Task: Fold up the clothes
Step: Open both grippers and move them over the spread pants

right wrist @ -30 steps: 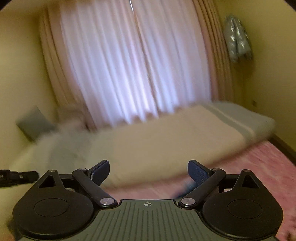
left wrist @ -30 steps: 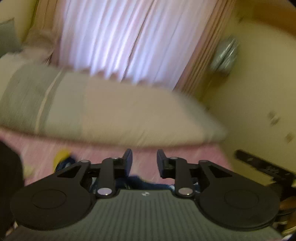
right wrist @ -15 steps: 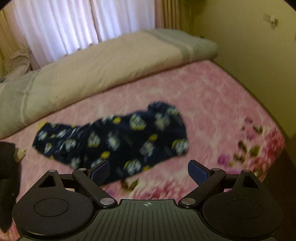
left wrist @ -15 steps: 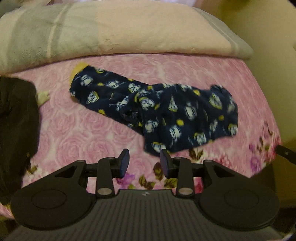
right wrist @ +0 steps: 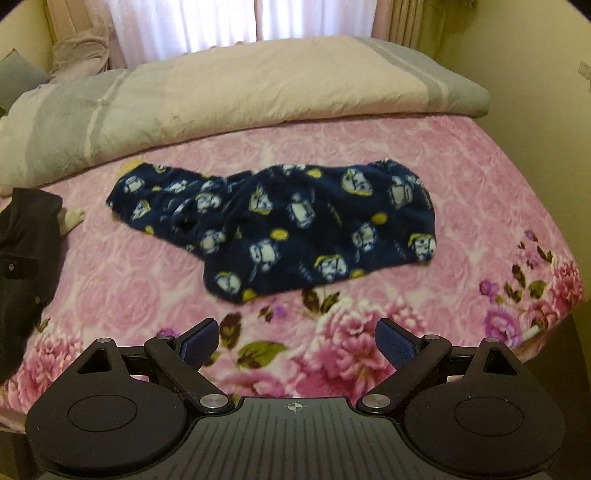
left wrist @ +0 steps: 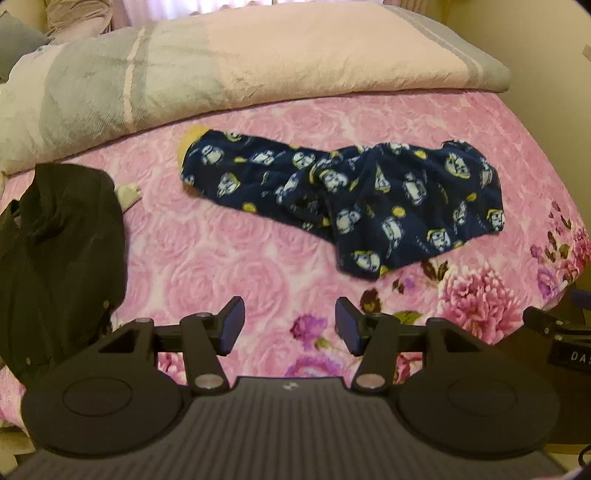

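Pink floral bed (right wrist: 406, 177), curtained window (right wrist: 221, 22)

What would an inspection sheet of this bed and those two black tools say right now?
Surface: pink floral blanket over the bed, front edge in view.
Job's things: navy patterned pyjama trousers lie crumpled and unfolded in the middle; a yellow cuff shows at their left end.
Clutter: black garment at the left edge; a small pale item beside it, too small to identify.
Grippers: left tool open, holding nothing, short of the trousers; right tool open wider, also holding nothing.
Cables: nothing seen for certain; a dark curl at the left view's bottom right corner is unclear.
Surroundings: folded grey and beige duvet behind the trousers, white curtains, yellow wall.
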Available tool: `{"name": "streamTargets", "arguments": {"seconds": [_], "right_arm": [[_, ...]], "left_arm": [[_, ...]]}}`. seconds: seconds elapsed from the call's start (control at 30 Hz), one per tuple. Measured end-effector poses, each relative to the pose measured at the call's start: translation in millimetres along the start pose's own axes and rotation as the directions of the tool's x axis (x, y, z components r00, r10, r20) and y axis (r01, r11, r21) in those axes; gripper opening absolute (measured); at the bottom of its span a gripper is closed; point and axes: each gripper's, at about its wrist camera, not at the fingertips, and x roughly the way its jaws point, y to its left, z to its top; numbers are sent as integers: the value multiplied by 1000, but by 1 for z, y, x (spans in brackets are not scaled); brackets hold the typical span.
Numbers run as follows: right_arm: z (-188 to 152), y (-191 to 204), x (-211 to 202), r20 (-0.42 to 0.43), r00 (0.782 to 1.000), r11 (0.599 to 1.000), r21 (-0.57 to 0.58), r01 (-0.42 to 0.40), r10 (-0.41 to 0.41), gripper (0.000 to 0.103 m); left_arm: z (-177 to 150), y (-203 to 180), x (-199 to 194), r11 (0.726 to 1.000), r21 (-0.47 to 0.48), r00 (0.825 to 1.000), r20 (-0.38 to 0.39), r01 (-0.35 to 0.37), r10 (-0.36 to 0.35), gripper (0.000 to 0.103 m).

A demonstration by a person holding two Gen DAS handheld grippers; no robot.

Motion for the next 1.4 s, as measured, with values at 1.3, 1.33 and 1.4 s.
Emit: {"name": "streamTargets", "arguments": {"seconds": [1.3, 1.33, 1.4], "right_arm": [[87, -158, 66, -39, 988, 938, -313, -151, 147, 94], [87, -158, 68, -47, 986, 929, -332, -164, 157, 94], [87, -159, 74, -63, 982, 910, -369, -188, 177, 94]], "left_arm": [[-1, -131, 11, 885, -414, 975, -35, -213, 219, 54], [-5, -132, 10, 876, -427, 973, -45, -225, 228, 54], [-13, -132, 9, 860, -447, 968, -68, -247, 242, 54]]}}
